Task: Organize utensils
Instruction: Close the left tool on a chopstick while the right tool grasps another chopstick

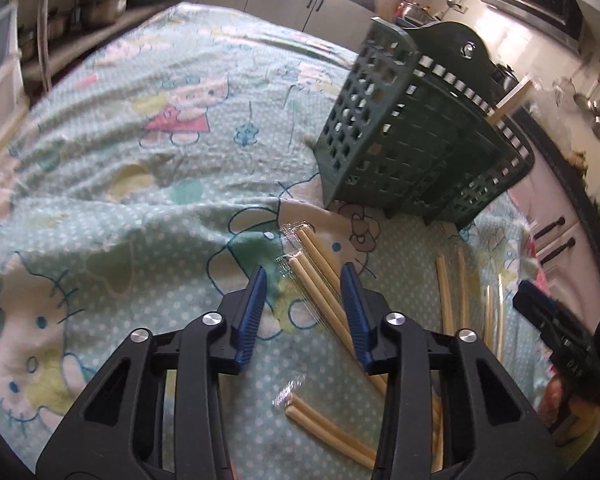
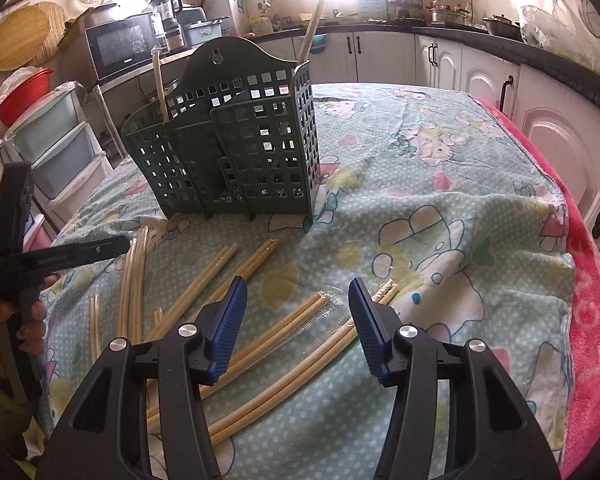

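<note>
Green plastic makes up the utensil holder [image 2: 236, 136], a basket full of small square holes that stands upright on the table [image 2: 440, 184]. It has a tall back wall and lower boxes in front. One pale stick [image 2: 310, 34] pokes out of its right side in the right wrist view, and another pale stick [image 2: 158, 80] stands up on its left side.

A light blue cloth [image 1: 120, 184] with cartoon cats and small white dots covers the table. In front of the holder, many tan chopsticks [image 2: 216, 272] lie flat on the cloth, mostly in pairs. Some pairs sit in clear wrappers [image 2: 320, 328]. A few thin see-through straws [image 2: 134, 280] lie on the left of the pile in the right wrist view.

The left gripper [image 1: 304, 276] points down at the cloth. Its blue fingers [image 1: 256, 312] stand on either side of one wrapped pair of chopsticks [image 1: 320, 280]. A gap shows between the fingers and the pair, so the gripper is not pinching it. One more short pair [image 1: 328, 428] lies nearer the camera.

The right gripper [image 2: 296, 288] points down too, and it stands wide apart with nothing held. Wrapped chopsticks lie on the cloth under and between its fingers [image 2: 228, 328].

Each gripper shows at the edge of the other's view, held by a hand [image 2: 28, 320].

Behind the table are white cabinets [image 2: 384, 56], a microwave [image 2: 120, 44] and a red bowl [image 2: 24, 88].
</note>
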`<state>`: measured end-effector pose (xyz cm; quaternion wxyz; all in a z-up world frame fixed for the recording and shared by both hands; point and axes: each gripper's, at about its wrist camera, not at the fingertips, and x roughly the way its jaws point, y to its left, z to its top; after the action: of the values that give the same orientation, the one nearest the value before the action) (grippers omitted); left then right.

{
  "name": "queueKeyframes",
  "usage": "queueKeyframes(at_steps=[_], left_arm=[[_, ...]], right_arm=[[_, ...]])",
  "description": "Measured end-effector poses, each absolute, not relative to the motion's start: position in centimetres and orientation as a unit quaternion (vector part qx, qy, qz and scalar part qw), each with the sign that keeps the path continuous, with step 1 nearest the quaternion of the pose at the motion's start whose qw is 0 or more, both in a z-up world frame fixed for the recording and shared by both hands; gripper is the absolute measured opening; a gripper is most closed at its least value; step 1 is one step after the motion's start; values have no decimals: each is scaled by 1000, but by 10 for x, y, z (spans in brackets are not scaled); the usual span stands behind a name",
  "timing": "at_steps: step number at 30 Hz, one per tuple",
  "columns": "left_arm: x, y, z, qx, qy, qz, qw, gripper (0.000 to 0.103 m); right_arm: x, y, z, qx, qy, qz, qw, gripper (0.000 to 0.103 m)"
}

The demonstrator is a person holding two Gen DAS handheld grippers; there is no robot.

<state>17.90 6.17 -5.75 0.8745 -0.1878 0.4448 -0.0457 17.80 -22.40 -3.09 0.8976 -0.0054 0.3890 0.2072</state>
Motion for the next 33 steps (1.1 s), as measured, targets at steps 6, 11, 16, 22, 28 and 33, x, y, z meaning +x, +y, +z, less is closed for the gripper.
queueKeyframes(at_steps=[6, 11, 16, 22, 28, 33], left_arm=[[192, 71, -62, -222, 446, -49, 865, 28], [196, 76, -64, -231, 447, -47, 863, 13], [196, 80, -65, -237, 447, -48, 861, 8], [190, 83, -62, -243, 439, -50, 864, 5], [181, 87, -46, -240, 415, -45, 877, 4], [175, 90, -30, -232, 392, -38, 889, 4]], right_arm=[[183, -222, -34, -12, 395, 209, 894, 47], [191, -221, -38, -16, 407, 215, 888, 43], [199, -221, -43, -23, 419, 213, 883, 42], [210, -223, -52, -17, 438, 212, 873, 42], [215, -226, -61, 3, 452, 212, 867, 28], [211, -224, -57, 8, 441, 216, 871, 8]])
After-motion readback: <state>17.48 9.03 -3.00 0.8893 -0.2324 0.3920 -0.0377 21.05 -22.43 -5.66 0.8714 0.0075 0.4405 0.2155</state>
